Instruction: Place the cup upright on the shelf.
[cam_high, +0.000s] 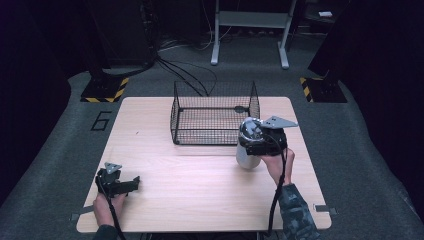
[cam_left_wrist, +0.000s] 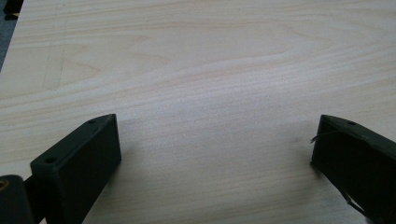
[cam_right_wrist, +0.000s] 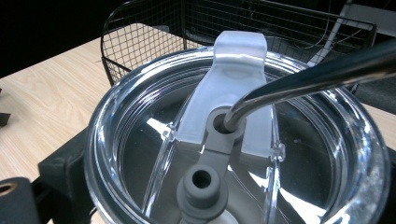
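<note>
Right gripper view puts you over a tumbler's clear lid (cam_right_wrist: 238, 140), a metal straw (cam_right_wrist: 322, 74) running through its grey plug. Your right gripper (cam_high: 250, 150) is clamped around the tumbler (cam_high: 246, 159), which stands on the table (cam_high: 200, 190) just in front of the wire basket (cam_high: 215, 112). Your left gripper (cam_high: 131, 184) rests near the table's front-left corner, jaws wide apart, holding nothing.
</note>
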